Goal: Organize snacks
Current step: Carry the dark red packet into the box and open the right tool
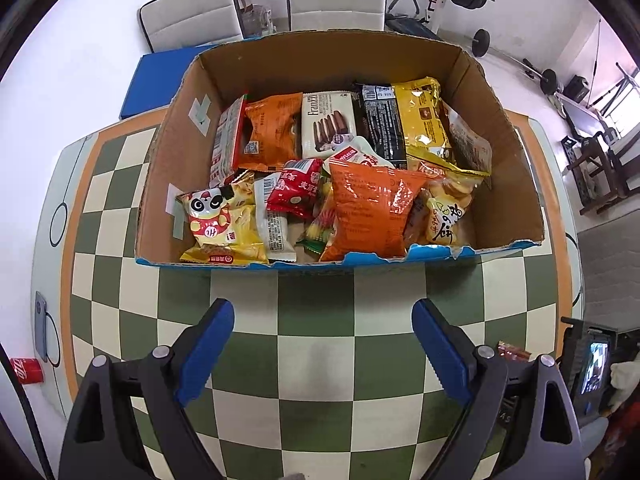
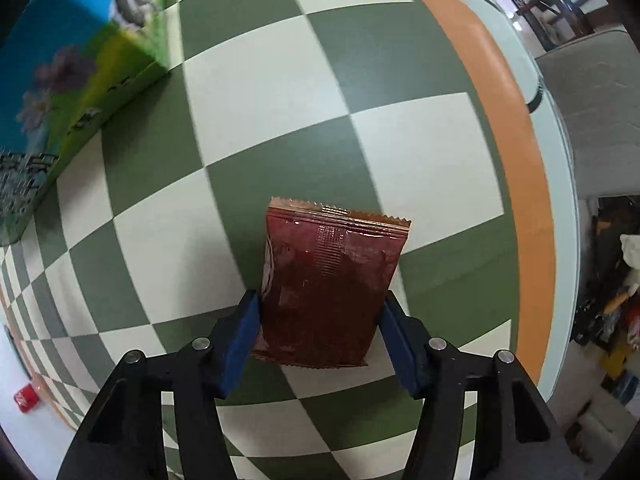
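A cardboard box (image 1: pixel 168 152) stands on the checkered table, filled with several snack packs, among them an orange bag (image 1: pixel 372 212) and a yellow panda bag (image 1: pixel 220 220). My left gripper (image 1: pixel 322 320) is open and empty, hovering above the table just in front of the box. My right gripper (image 2: pixel 320 312) is shut on a dark red snack packet (image 2: pixel 332 280), its blue pads pressing both sides, above the table. The box's printed outer side (image 2: pixel 72 80) shows at the upper left of the right wrist view. A corner of the red packet (image 1: pixel 514 352) shows at the right of the left wrist view.
A red can (image 1: pixel 28 370) stands at the table's left edge, also in the right wrist view (image 2: pixel 26 398). White chairs (image 1: pixel 192 12) and gym weights stand behind the table. A grey chair (image 2: pixel 600 120) is at the table's right side.
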Action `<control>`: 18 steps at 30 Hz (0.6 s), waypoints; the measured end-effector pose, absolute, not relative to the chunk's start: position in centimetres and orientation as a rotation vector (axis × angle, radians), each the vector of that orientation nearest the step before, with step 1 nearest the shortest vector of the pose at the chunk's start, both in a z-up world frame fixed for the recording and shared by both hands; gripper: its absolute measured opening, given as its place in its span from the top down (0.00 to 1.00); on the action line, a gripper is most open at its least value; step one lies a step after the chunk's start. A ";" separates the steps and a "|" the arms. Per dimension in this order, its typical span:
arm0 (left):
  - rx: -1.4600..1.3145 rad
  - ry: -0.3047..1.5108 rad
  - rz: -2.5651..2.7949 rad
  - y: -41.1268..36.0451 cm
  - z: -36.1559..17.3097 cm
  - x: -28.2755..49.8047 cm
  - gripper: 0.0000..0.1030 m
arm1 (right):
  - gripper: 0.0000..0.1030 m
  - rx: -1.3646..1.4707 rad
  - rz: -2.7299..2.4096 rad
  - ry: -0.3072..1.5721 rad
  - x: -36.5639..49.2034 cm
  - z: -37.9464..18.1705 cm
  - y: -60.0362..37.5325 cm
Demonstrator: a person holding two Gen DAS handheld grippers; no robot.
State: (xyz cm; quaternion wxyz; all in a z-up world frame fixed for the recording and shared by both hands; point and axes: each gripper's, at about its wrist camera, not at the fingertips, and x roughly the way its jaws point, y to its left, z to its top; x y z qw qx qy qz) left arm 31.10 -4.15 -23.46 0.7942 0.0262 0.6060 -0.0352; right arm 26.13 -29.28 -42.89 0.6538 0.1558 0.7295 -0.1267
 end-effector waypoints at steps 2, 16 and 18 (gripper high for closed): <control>0.060 1.306 -0.071 -3.9 -23.4 31.2 0.11 | 0.40 0.357 -0.269 1.653 25.8 -42.8 -29.1; -0.008 1.291 -0.104 -1.5 -19.7 32.5 0.11 | 0.40 0.450 -0.053 1.499 27.0 -34.2 -26.6; -0.017 1.298 -0.113 -1.4 -19.0 33.0 0.11 | 0.40 0.453 -0.011 1.465 28.3 -31.9 -26.7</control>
